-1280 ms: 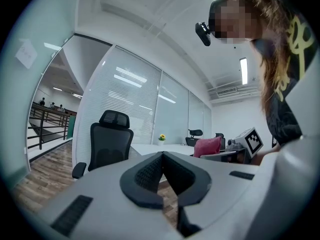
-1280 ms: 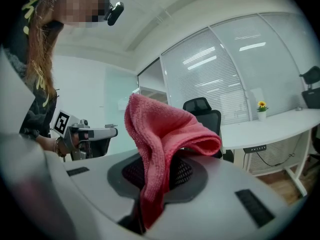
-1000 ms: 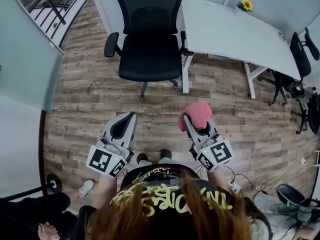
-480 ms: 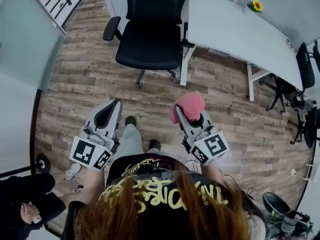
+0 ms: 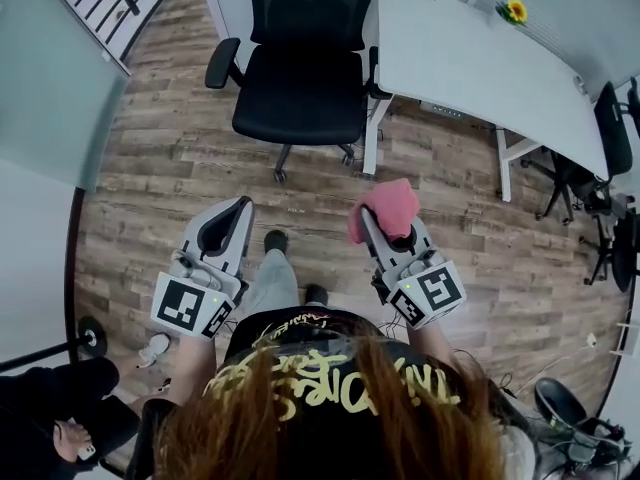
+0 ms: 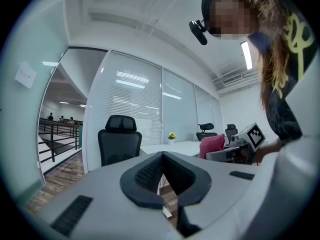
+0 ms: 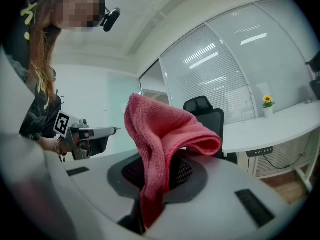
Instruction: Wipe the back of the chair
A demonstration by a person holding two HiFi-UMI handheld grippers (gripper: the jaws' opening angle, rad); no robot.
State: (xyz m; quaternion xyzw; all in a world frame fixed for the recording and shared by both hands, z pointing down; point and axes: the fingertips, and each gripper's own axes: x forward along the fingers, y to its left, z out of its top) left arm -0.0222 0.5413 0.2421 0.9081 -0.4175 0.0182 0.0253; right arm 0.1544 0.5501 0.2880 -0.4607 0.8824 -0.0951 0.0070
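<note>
The black office chair with a mesh back and castors (image 5: 300, 78) stands at the far side of the wooden plank floor (image 5: 160, 168), just left of the long white desk (image 5: 470, 63). Its seat is turned toward the person, and its tall backrest (image 5: 305, 8) reaches the far edge of the head view. Both tools are near the person's body and well apart from the chair, so I judge that the wiping is not yet begun.

The right gripper (image 7: 157, 176) has its jaws pressed together on a pink terry cloth (image 7: 165, 134). They pinch it low, at a bunched part, and the rest rises up and folds over the jaw tips in a loose lobe. The left gripper (image 6: 162, 171) has its jaws closed on each other with nothing between them. It is held level, left of the right one.

The cloth looks light, soft and limp. I expect it will bend under any pressure, so the loose lobe should be laid flat on the backrest and pushed with the jaw tips behind it. The pinch looks deep enough, but a hard drag on the mesh could pull the cloth out.

The chair is the harder thing, I think. On castors it will probably roll or turn when pushed, and the mesh may give a little. The free left gripper could steady it at the top of the backrest or at an armrest (image 5: 221, 60), which are the stiff parts.
</note>
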